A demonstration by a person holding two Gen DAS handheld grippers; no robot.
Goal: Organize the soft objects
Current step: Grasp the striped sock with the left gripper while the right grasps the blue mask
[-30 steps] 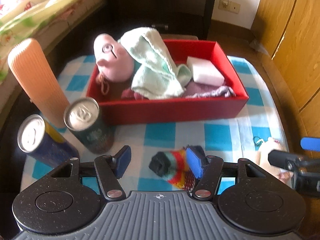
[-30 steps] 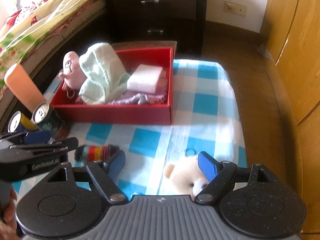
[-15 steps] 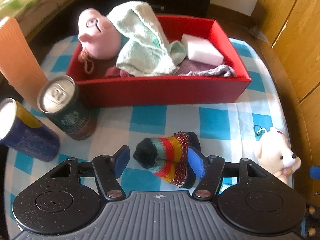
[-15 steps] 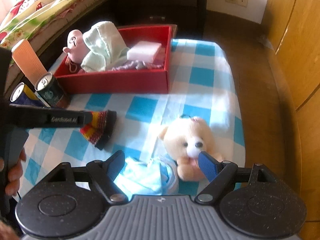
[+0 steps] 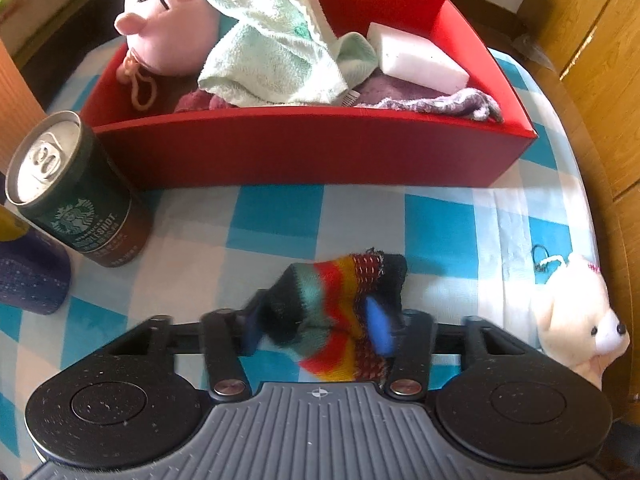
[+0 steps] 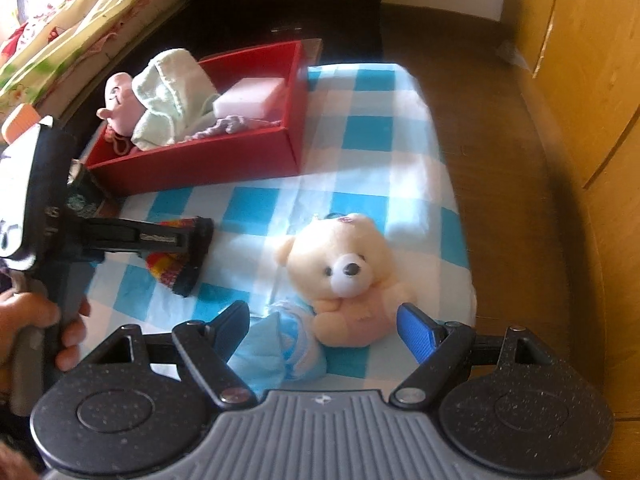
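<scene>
My left gripper (image 5: 316, 326) is shut on a striped knit sock (image 5: 340, 304), just above the checked cloth. It also shows in the right wrist view (image 6: 176, 268), held by the left gripper (image 6: 188, 240). My right gripper (image 6: 324, 328) is open above a cream teddy bear (image 6: 344, 276) and a light blue cloth (image 6: 276, 352); the bear lies between its fingers. A red box (image 5: 312, 152) behind holds a pink plush (image 5: 168, 36), a green towel (image 5: 276, 52), a white sponge (image 5: 416, 60) and a purple cloth (image 5: 440, 100).
A Starbucks can (image 5: 72, 192) and a blue can (image 5: 28, 276) stand at the left of the box. The teddy bear (image 5: 576, 316) lies at the cloth's right edge. A wooden wardrobe (image 6: 580, 80) is on the right, a bed (image 6: 80, 28) on the left.
My left gripper has moved forward over the sock and closed on it. My right gripper has drawn back, so the bear and blue cloth now show in full between its open fingers.
</scene>
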